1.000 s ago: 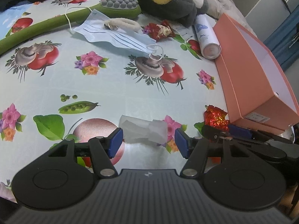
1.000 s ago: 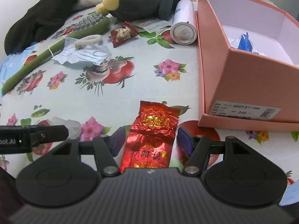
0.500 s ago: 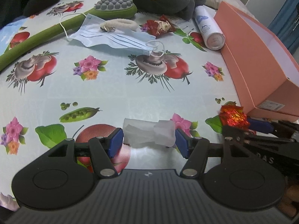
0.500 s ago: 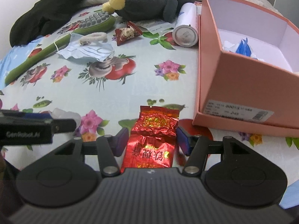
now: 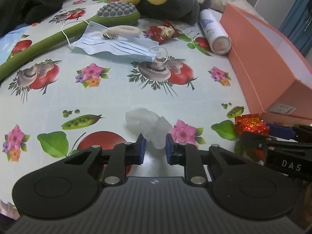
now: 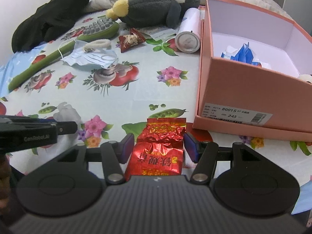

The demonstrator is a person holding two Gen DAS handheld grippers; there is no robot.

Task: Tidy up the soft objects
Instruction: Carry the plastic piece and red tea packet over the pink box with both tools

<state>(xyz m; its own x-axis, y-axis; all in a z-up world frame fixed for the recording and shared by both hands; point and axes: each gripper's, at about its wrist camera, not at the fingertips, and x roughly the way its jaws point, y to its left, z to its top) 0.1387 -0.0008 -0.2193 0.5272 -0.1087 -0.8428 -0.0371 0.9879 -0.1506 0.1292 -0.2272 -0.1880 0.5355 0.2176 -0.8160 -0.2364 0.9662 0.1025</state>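
A crumpled white tissue wad (image 5: 144, 120) lies on the flowered cloth. My left gripper (image 5: 154, 146) is over its near end; its jaws are closing and the blue pads (image 5: 141, 146) touch the wad's tail on both sides. A red foil tea packet (image 6: 159, 148) lies flat in front of the pink box (image 6: 253, 97). My right gripper (image 6: 159, 146) straddles it, with the pads against its two long edges. In the left wrist view the packet (image 5: 249, 125) shows at the right.
The open box holds a blue-and-white item (image 6: 243, 54). Farther back lie a grey plush toy (image 5: 167, 5), a face mask (image 5: 117, 44), a cream hair tie (image 5: 122, 31), a green massage stick (image 5: 48, 41), a red snack wrapper (image 5: 163, 33), a white can (image 5: 214, 33) and black cloth (image 5: 29, 3).
The left jaws have narrowed from wide apart onto the near end of the white wad. The right gripper stays around the red packet, its jaws a touch narrower.
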